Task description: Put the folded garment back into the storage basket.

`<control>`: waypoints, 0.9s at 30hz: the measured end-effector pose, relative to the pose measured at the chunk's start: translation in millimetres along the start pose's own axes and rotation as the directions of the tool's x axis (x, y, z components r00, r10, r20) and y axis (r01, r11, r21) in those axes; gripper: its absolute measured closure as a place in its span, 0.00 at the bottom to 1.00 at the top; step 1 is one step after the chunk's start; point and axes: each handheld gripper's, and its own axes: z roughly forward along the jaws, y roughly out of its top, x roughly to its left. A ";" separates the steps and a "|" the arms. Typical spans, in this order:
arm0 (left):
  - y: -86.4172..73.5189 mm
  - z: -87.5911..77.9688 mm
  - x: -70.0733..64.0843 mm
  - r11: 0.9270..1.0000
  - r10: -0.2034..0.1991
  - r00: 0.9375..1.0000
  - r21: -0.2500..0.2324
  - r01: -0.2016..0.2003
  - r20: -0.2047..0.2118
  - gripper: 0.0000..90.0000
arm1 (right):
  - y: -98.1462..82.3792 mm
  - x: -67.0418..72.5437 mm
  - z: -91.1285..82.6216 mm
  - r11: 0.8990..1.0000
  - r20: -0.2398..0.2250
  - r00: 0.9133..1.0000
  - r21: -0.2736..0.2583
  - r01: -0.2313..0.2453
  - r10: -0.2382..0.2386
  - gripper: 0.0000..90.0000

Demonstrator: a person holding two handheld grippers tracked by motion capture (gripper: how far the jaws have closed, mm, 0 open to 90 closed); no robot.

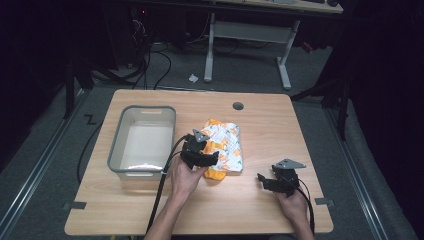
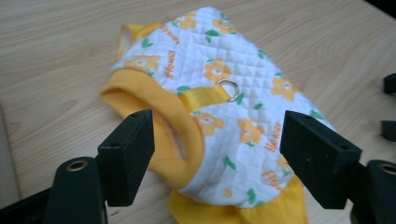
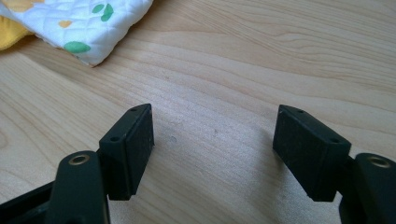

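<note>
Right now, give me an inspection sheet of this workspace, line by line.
Surface: wooden table, round hole near far edge.
Job's things: flowered quilted pet vest lying flat; grey bin to its left, nothing seen inside.
Clutter: nothing seen on the table.
Grippers: left gripper open, jaws straddling the vest's yellow collar; right gripper open over bare wood.
Cables: one cable trails from the left gripper.
Surroundings: dark room, desk frame, floor cables.
</note>
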 end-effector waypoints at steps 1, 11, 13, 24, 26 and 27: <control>1.4 1.5 -0.4 1.000 0.009 1.000 0.002 -0.009 -0.011 0.30 | 0.0 0.0 0.0 1.000 0.000 1.000 0.000 0.000 0.000 0.33; 13.4 23.2 11.0 0.999 -0.036 0.999 0.034 0.037 -0.027 0.29 | 0.1 -0.2 0.1 1.000 0.000 1.000 -0.001 0.003 -0.003 0.33; 15.3 29.2 13.4 0.997 -0.053 0.998 0.056 0.055 -0.022 0.28 | 0.1 -0.2 0.1 1.000 0.000 1.000 -0.001 0.003 -0.003 0.33; 11.8 53.9 25.0 0.993 -0.107 0.991 0.041 0.111 -0.087 0.32 | 0.0 -0.1 0.1 1.000 0.002 1.000 -0.001 -0.001 0.001 0.33; 10.6 59.3 27.3 0.990 -0.126 0.989 0.047 0.130 -0.079 0.31 | 0.0 -0.1 0.2 1.000 0.003 1.000 -0.001 -0.001 0.001 0.33; 9.5 62.3 28.7 0.989 -0.134 0.988 0.059 0.139 -0.075 0.30 | 0.0 -0.1 0.1 1.000 0.003 1.000 -0.001 -0.001 0.001 0.33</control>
